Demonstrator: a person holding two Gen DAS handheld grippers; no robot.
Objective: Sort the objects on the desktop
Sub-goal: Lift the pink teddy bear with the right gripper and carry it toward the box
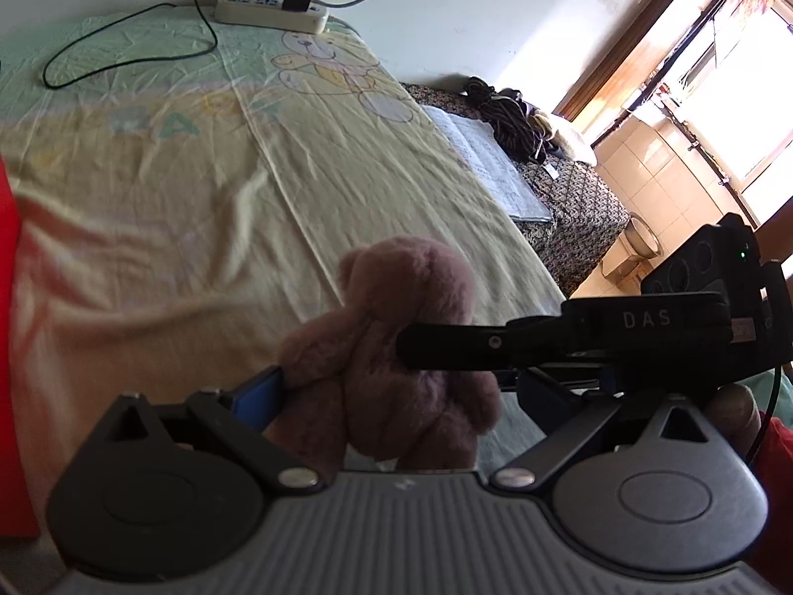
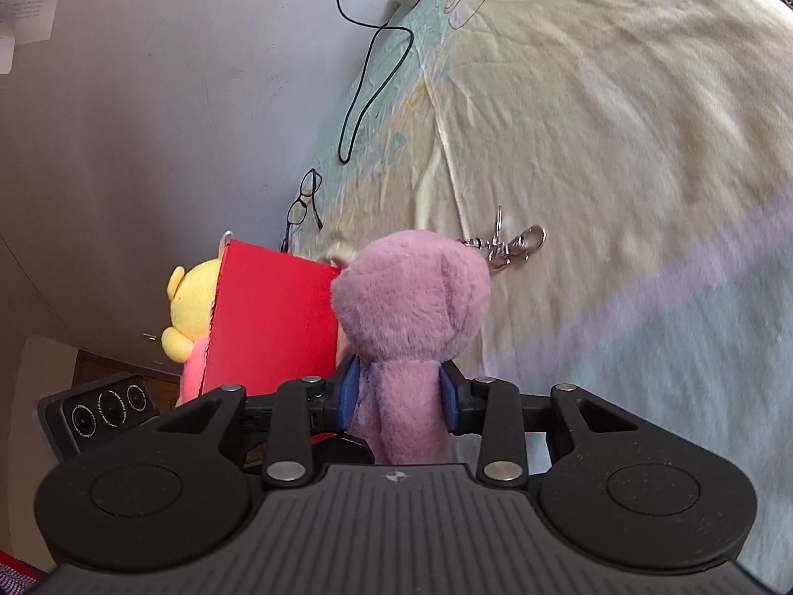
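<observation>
A purple plush bear with a metal key clip is pinched at its body between the blue pads of my right gripper, above the pale bedsheet. Just left of it is a red box, with a yellow plush toy showing behind it. In the left wrist view the same bear hangs between the wide-apart fingers of my left gripper. Its left blue pad is close against the bear's arm. My right gripper's black finger crosses the bear from the right.
A white power strip with a black charger and a looping black cable lies at the sheet's far end by the wall. Glasses lie near the wall beyond the red box. An open book and dark clothes lie past the sheet's right edge.
</observation>
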